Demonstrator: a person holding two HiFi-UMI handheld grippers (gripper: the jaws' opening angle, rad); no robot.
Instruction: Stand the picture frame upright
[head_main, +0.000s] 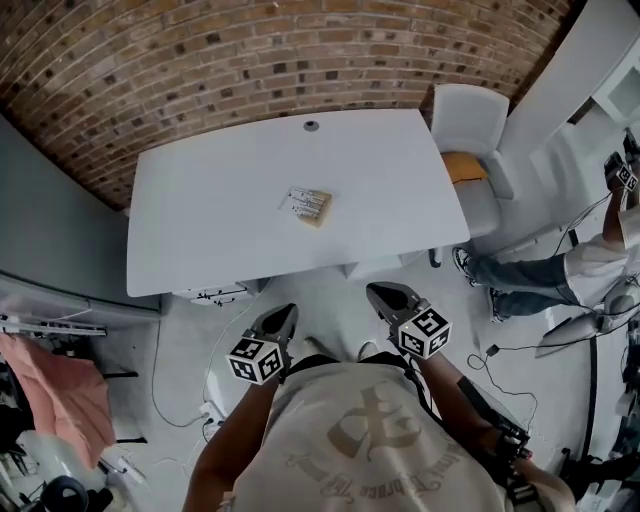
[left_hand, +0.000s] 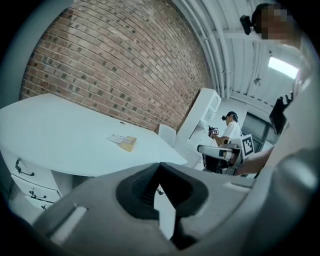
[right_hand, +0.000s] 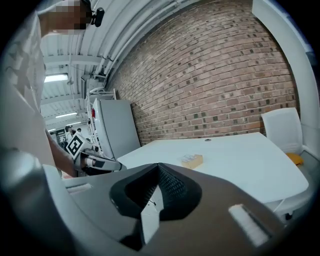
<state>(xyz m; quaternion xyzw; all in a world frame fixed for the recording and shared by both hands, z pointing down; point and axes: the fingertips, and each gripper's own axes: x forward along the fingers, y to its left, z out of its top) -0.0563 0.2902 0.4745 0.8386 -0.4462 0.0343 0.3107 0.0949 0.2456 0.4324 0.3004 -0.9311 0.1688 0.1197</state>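
A small picture frame (head_main: 308, 206) with a pale wooden edge lies flat near the middle of the white table (head_main: 220, 220). It shows far off as the frame (left_hand: 122, 141) in the left gripper view and the frame (right_hand: 192, 160) in the right gripper view. Both grippers hang short of the table's near edge, close to my body. My left gripper (head_main: 284, 316) is shut and holds nothing. My right gripper (head_main: 381, 294) is shut too, with nothing between its fingers. The two grippers stand side by side, apart from the frame.
A white chair (head_main: 470, 130) with an orange cushion stands at the table's right end. A person (head_main: 560, 270) sits on the floor side at the right. A brick wall (head_main: 250, 50) runs behind the table. Cables (head_main: 215, 295) and drawers lie under its near edge.
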